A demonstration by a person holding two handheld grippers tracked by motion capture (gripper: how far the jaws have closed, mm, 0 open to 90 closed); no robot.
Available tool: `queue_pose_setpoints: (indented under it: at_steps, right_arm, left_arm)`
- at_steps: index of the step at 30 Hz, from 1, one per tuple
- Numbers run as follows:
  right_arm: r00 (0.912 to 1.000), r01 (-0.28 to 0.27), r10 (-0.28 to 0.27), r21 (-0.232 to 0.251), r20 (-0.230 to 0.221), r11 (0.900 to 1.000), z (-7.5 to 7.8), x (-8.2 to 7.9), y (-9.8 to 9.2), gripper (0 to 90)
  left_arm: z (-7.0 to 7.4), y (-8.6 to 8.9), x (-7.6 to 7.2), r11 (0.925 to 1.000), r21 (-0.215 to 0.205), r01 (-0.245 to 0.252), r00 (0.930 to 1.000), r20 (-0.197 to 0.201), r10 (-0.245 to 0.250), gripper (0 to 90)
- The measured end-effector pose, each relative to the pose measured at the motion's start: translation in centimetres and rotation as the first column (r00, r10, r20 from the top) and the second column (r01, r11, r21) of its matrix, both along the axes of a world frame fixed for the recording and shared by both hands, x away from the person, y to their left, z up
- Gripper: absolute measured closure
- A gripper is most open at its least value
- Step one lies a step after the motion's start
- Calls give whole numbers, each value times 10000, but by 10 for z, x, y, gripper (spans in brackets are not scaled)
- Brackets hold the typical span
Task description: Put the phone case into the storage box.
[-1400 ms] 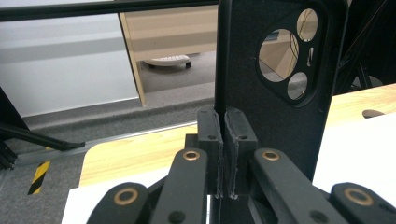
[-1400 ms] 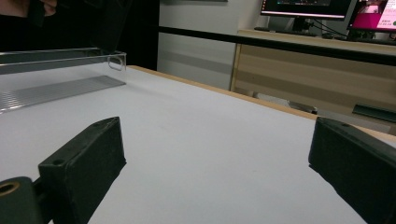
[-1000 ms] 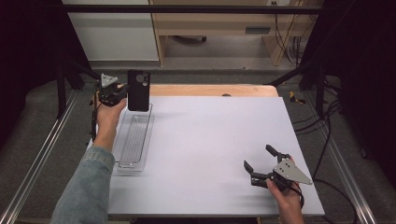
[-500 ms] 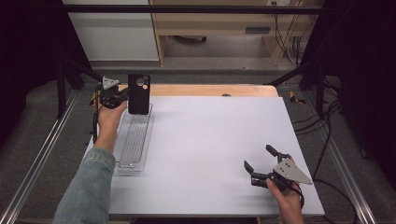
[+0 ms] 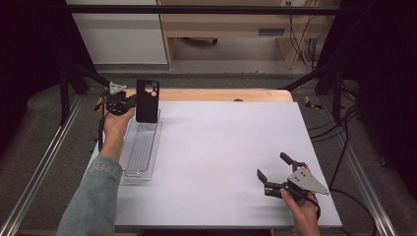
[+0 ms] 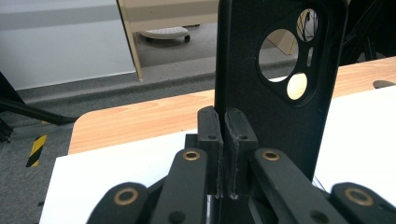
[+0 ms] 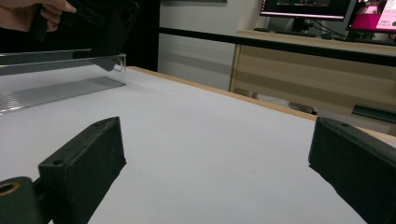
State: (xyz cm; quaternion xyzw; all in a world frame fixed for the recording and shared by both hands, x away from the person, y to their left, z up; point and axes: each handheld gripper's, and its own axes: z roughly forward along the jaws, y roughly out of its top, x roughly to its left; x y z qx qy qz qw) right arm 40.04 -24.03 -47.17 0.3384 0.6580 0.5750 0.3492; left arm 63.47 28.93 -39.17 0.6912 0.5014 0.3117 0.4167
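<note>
Left hand-held gripper (image 5: pixel 129 102): jaws clamped on the edge of a black phone case (image 5: pixel 147 101), which stands upright just beyond the jaws, camera cut-outs at top, over the far end of a clear tray (image 5: pixel 140 152) on the bench (image 5: pixel 221 147). Right hand-held gripper (image 5: pixel 271 172): jaws wide apart, nothing between them, low over the bench, well apart from the case.
</note>
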Motion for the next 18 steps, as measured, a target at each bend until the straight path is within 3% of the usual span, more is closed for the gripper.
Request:
queue_pose_setpoints:
  at_steps: [18]
  right_arm:
    - [10000, 50, -50, 39, 33, 10000, 1, 0, -1, 39]
  left_arm:
    - [-1, 2, 1, 9999, -105, -91, 9999, -115, 90, 861]
